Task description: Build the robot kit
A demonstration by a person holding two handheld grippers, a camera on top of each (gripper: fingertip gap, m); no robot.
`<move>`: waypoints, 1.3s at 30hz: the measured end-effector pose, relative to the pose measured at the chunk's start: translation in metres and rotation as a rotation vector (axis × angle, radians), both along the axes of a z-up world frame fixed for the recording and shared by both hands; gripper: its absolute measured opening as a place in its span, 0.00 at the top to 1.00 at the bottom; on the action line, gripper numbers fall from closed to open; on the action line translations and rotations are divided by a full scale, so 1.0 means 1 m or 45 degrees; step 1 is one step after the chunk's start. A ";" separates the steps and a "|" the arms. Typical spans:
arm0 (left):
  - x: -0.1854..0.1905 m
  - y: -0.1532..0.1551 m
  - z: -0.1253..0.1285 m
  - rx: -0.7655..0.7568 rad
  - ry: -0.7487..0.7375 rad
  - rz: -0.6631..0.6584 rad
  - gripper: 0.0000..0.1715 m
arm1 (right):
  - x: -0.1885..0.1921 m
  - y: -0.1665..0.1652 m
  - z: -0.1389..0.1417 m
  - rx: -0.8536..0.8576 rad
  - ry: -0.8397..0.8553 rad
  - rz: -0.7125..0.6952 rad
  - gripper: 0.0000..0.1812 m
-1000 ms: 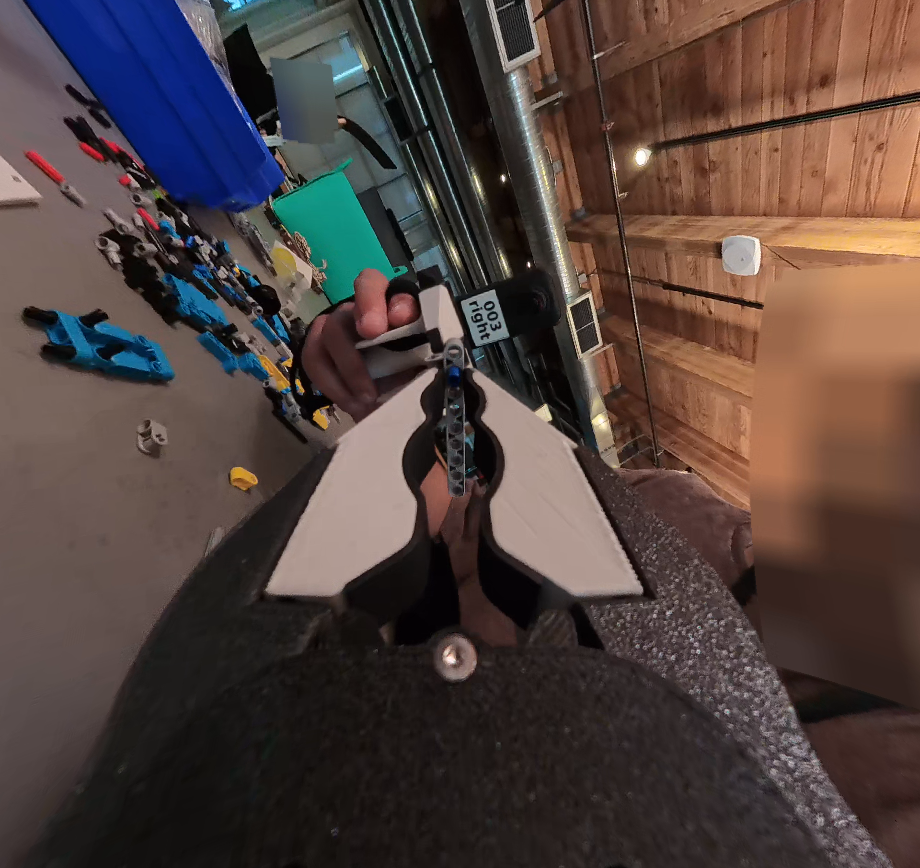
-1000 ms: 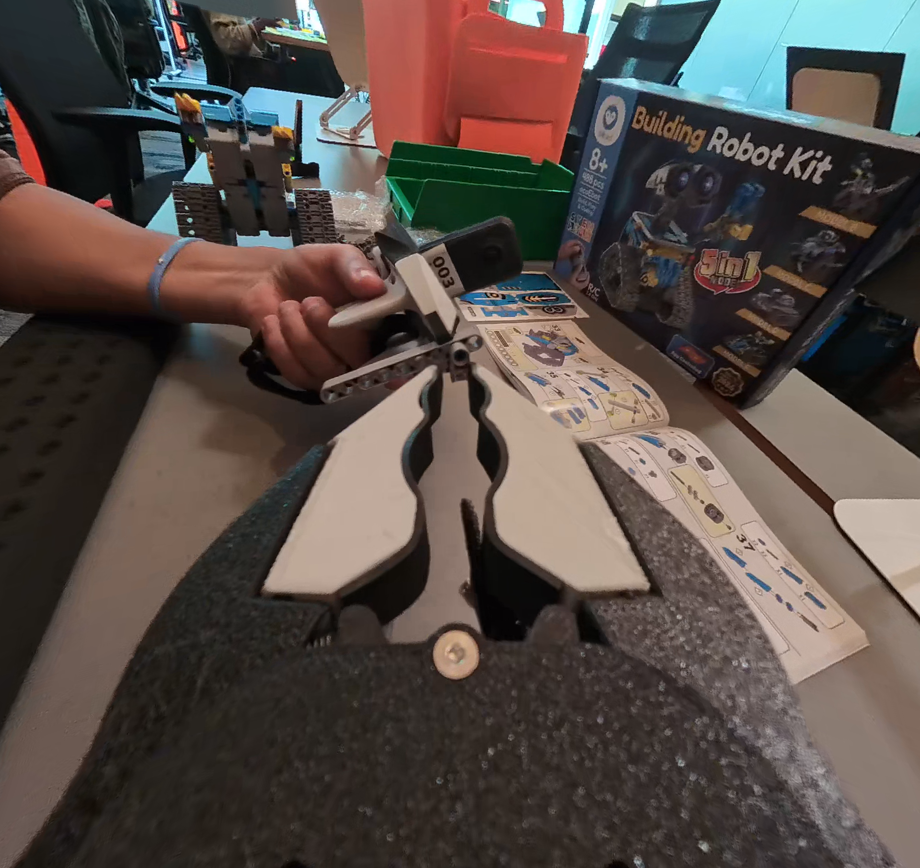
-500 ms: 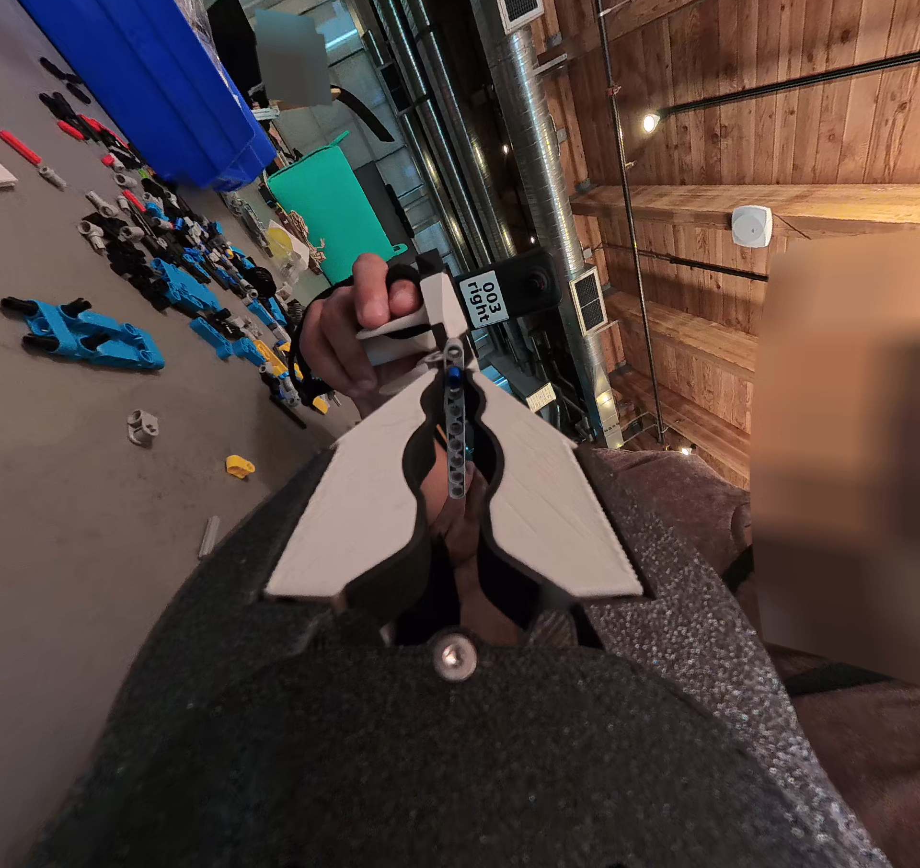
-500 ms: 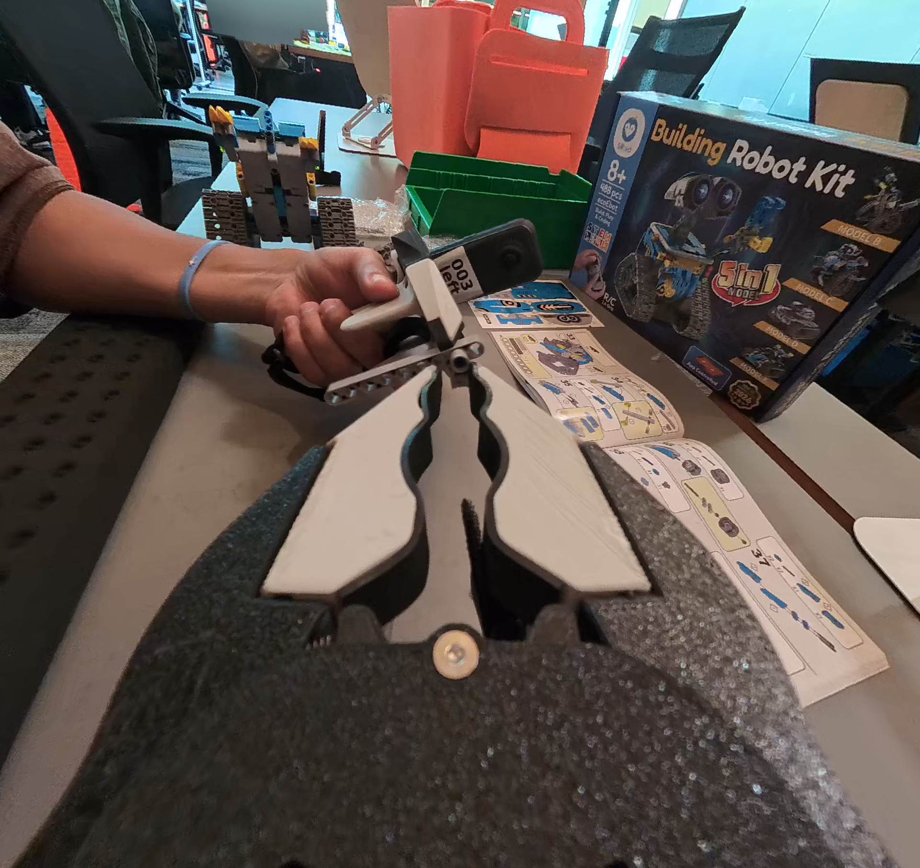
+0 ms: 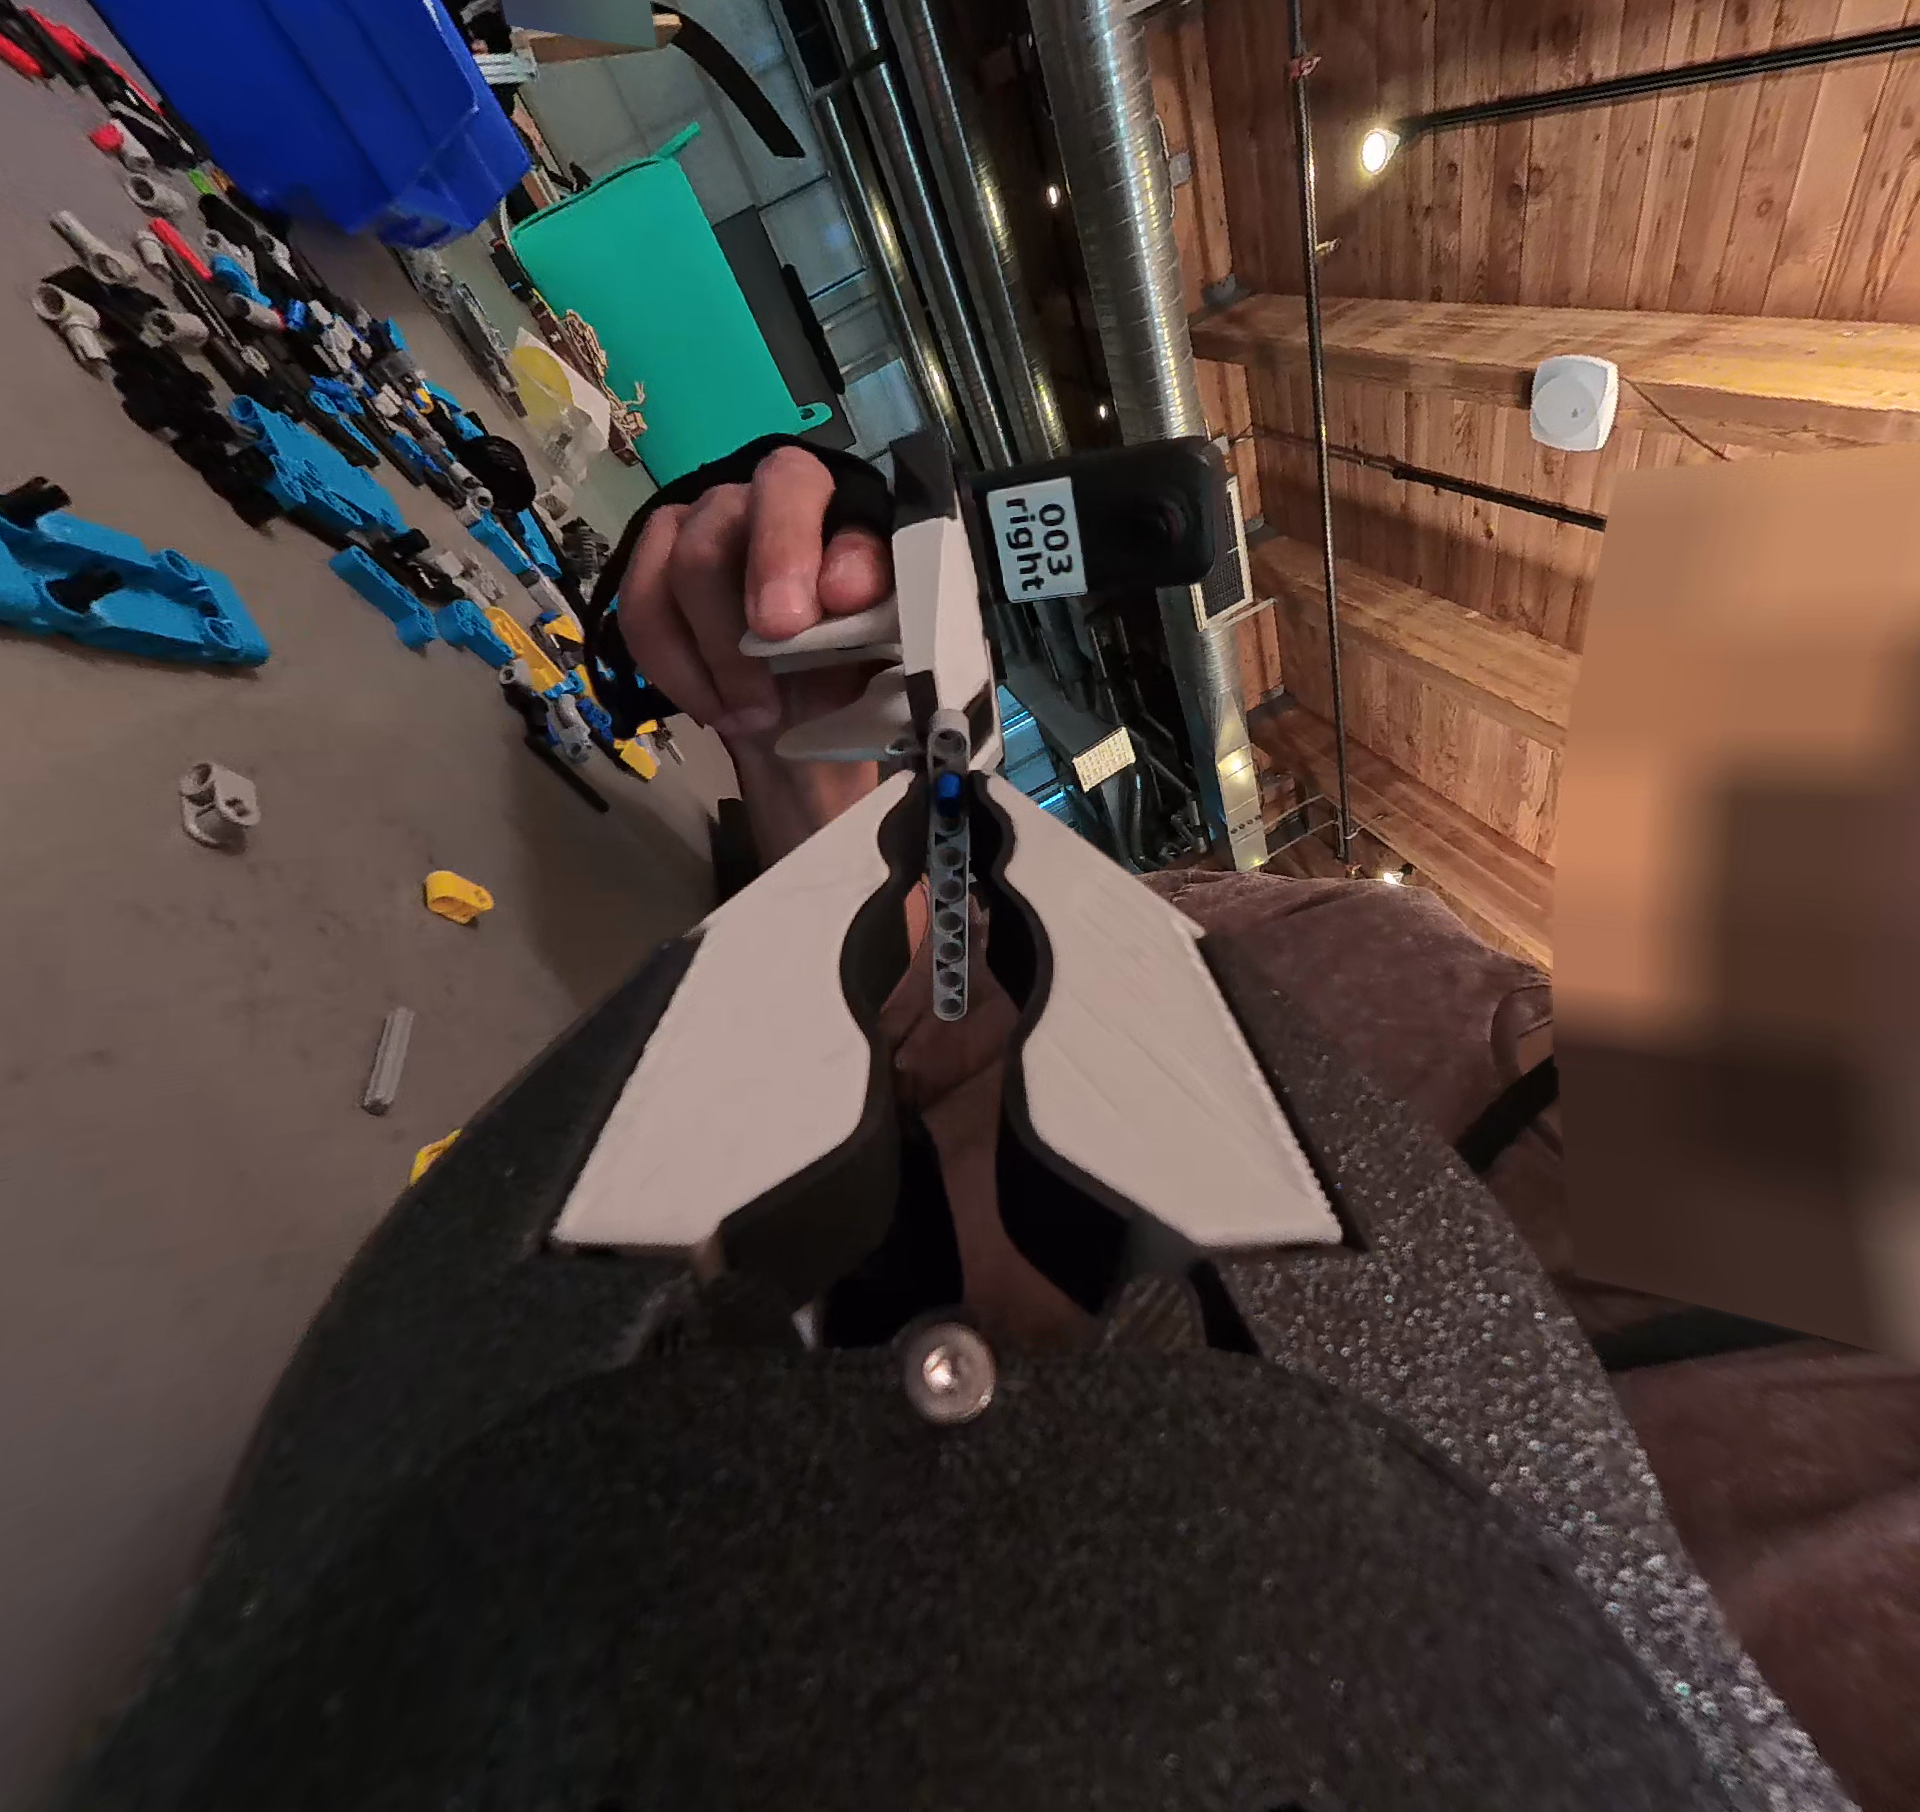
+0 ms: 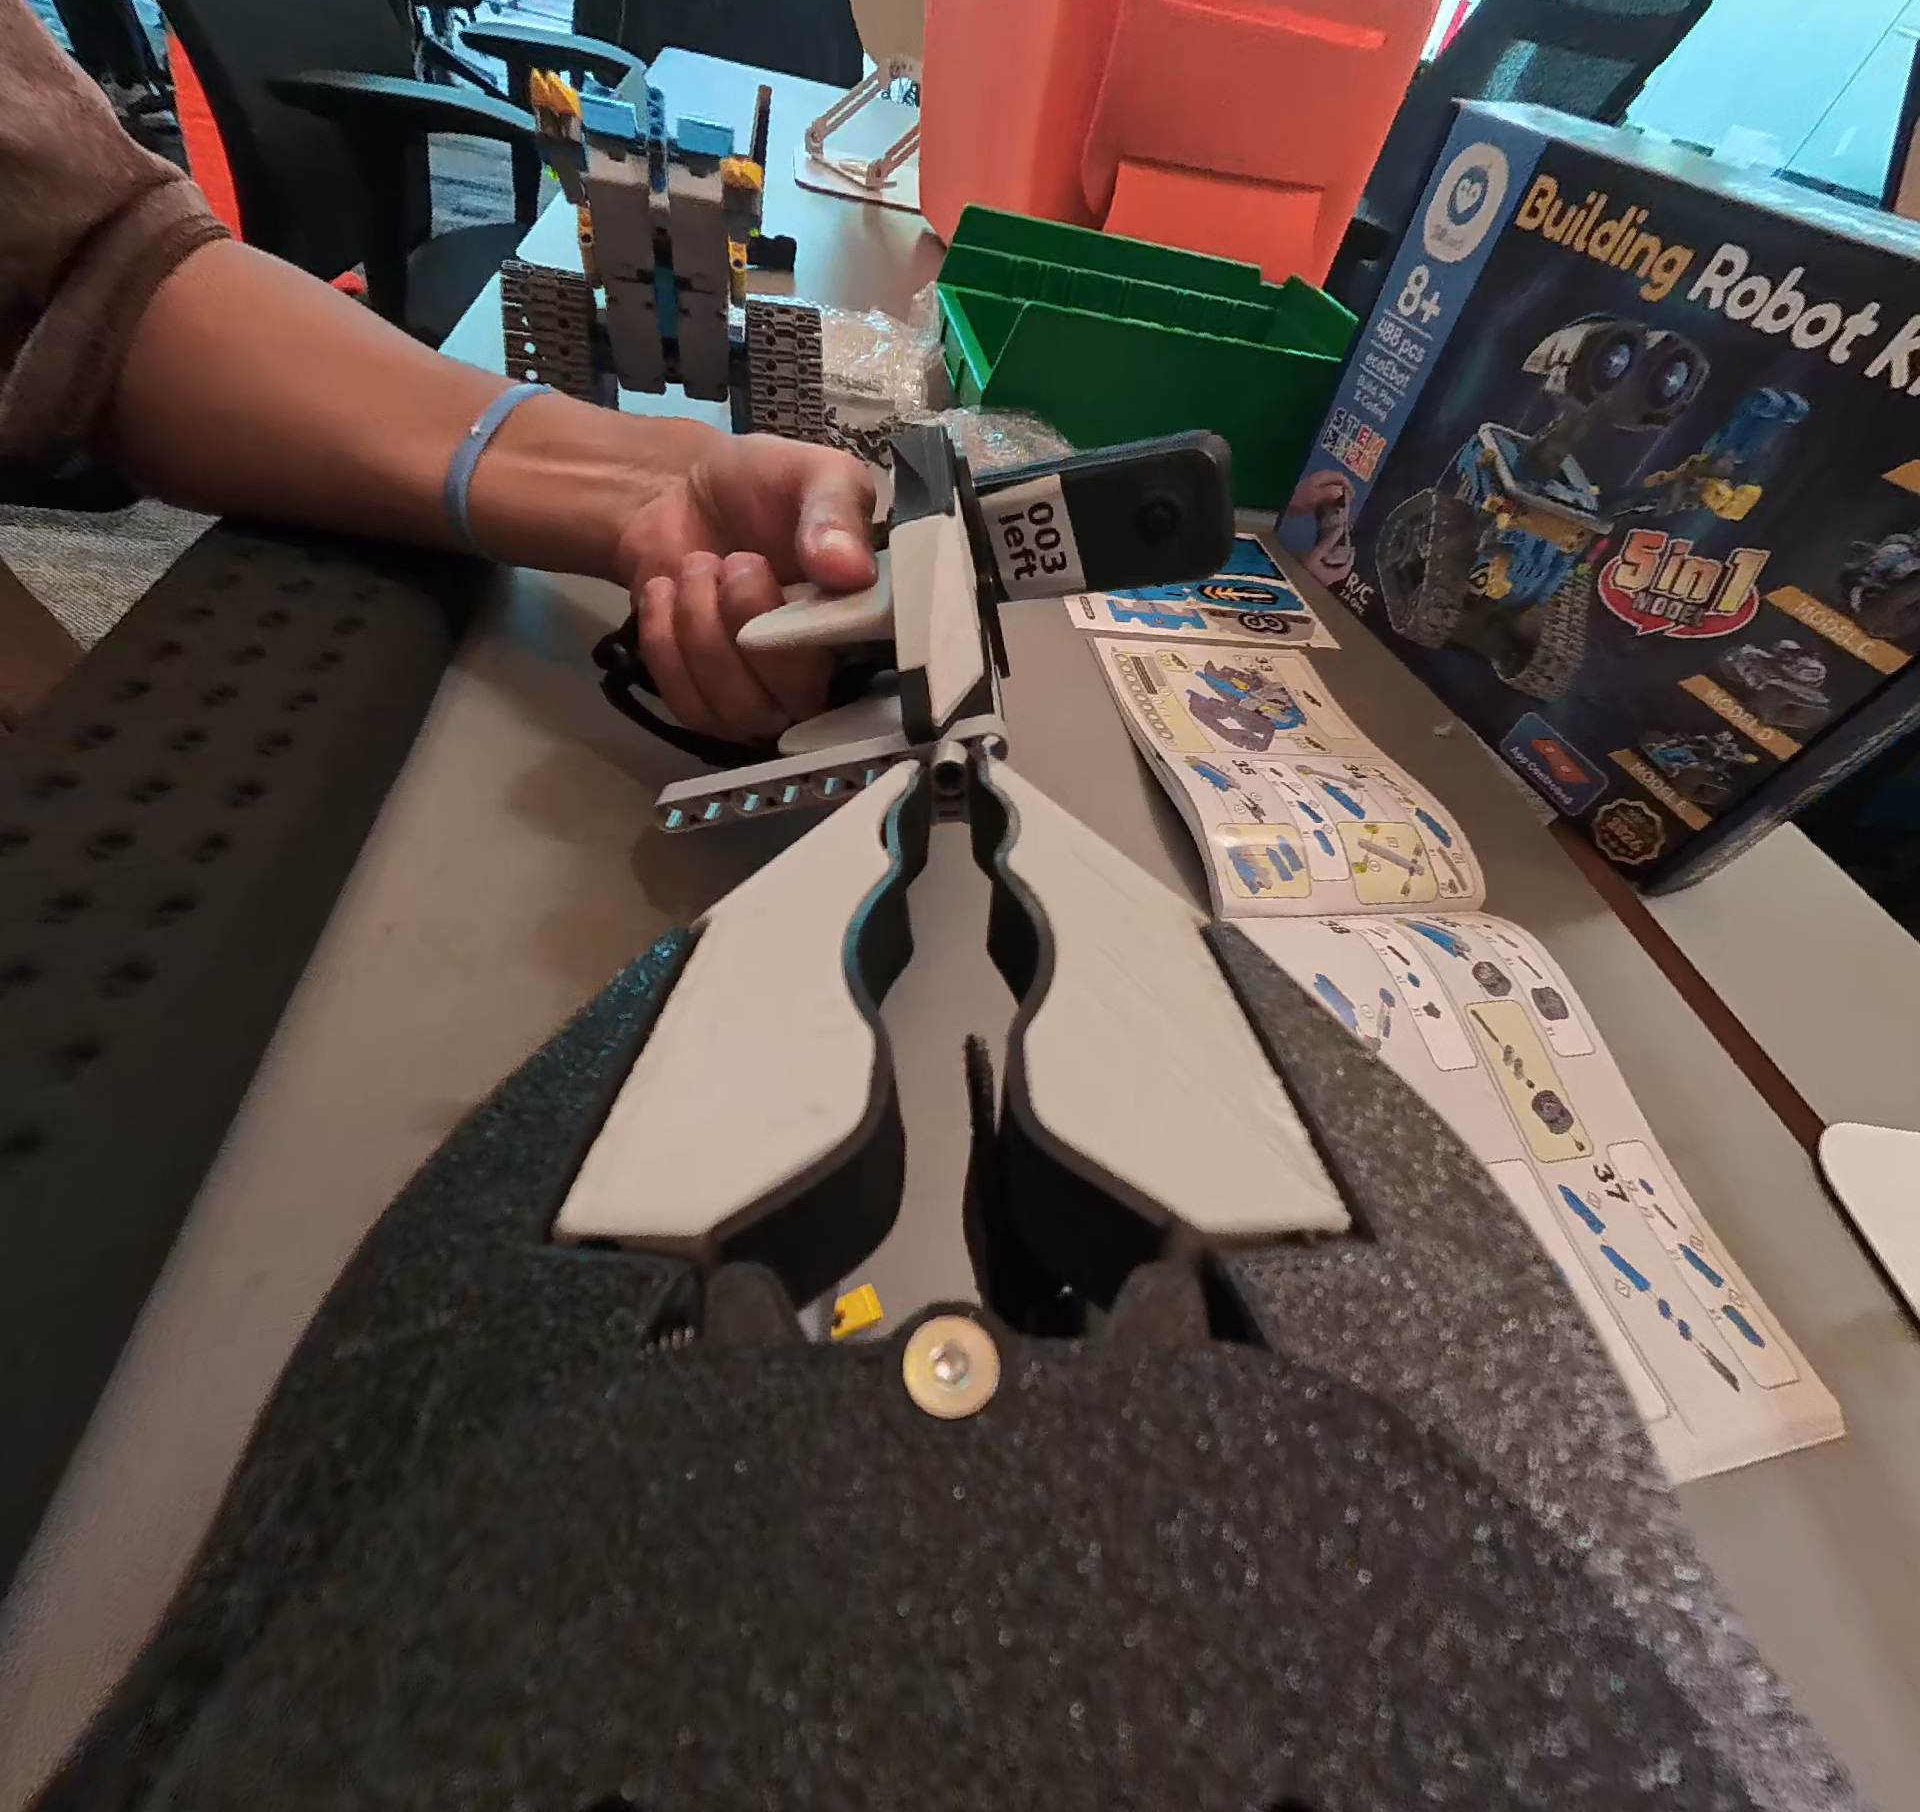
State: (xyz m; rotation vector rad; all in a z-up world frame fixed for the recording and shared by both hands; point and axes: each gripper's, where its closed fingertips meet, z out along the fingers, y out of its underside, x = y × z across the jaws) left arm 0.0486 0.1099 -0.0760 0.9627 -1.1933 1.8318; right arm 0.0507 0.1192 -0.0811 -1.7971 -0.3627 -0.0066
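L gripper (image 5: 948, 806) clamps grey holed beam (image 5: 948, 915), R gripper (image 6: 948, 786) pinches grey pin (image 6: 948, 777) at beam end

Matt grey plastic beam (image 5: 948, 915) pierced with holes, pinched between smooth white plastic fingers (image 5: 764, 1040). Coarse black foam (image 5: 935, 1575) pads the gripper body around a shiny metal screw (image 5: 948, 1372). Glossy paper booklet (image 6: 1382, 941) near the matt grey tabletop's (image 6: 447, 889) right edge.
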 end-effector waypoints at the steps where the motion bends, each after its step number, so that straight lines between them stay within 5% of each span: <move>1: 0.000 0.000 0.000 0.000 0.001 -0.001 0.97 | 0.000 -0.001 0.001 0.001 -0.005 0.001 0.96; 9: 0.011 0.005 -0.008 0.102 -0.019 0.085 0.97 | 0.011 0.004 -0.008 -0.007 -0.166 -0.144 0.96; 17: 0.020 0.015 -0.004 0.166 -0.127 0.200 0.96 | 0.019 0.012 -0.004 0.057 0.018 -0.186 0.96; 25: 0.038 0.033 -0.006 0.132 -0.054 0.342 0.90 | 0.061 0.010 -0.003 0.091 -0.026 -0.473 0.96; 28: 0.051 0.043 -0.013 0.261 -0.096 0.530 0.89 | 0.071 0.009 -0.005 0.078 -0.037 -0.564 0.96; 39: 0.044 0.019 -0.020 0.818 -0.597 0.624 0.88 | 0.083 0.012 -0.019 0.019 0.093 -0.659 0.96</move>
